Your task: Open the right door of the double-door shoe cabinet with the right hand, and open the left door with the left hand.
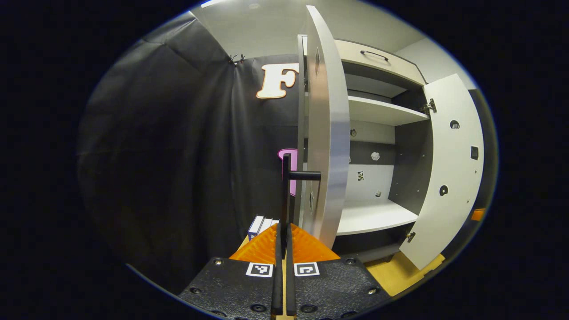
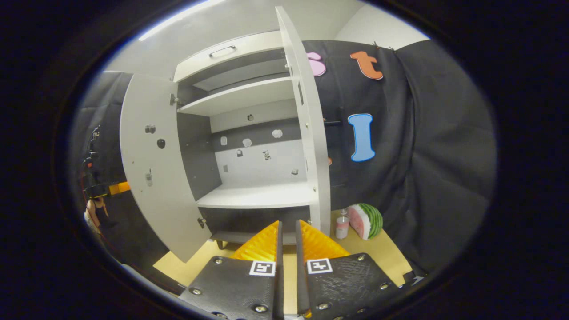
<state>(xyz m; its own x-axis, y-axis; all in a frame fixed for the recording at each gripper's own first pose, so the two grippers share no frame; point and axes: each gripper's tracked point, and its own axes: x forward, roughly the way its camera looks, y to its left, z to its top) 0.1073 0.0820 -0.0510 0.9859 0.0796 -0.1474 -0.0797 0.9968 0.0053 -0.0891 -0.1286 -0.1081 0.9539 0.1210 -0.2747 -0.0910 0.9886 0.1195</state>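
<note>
I saw the shoe cabinet (image 1: 378, 133) with both doors swung wide. In the left gripper view, the left door (image 1: 326, 133) stood edge-on at about twelve o'clock from my left gripper (image 1: 284, 231). That gripper's fingers were pinched tight on the door's dark handle (image 1: 289, 178), whose bar ran up between them. The right door (image 1: 449, 169) hung open out at two o'clock. White shelves (image 1: 382, 111) sat inside. A few small boxes (image 1: 262, 224) lay just past the fingertips at eleven o'clock.

In the right gripper view, my right gripper (image 2: 288, 235) held nothing. Its fingers were nearly together, with a thin gap between them. The right door (image 2: 306, 120) stood edge-on at twelve o'clock, the left door (image 2: 155, 164) at ten o'clock. A watermelon slice (image 2: 366, 220) and a small bottle (image 2: 342, 226) sat on the wooden floor (image 2: 382, 253) at one o'clock.
</note>
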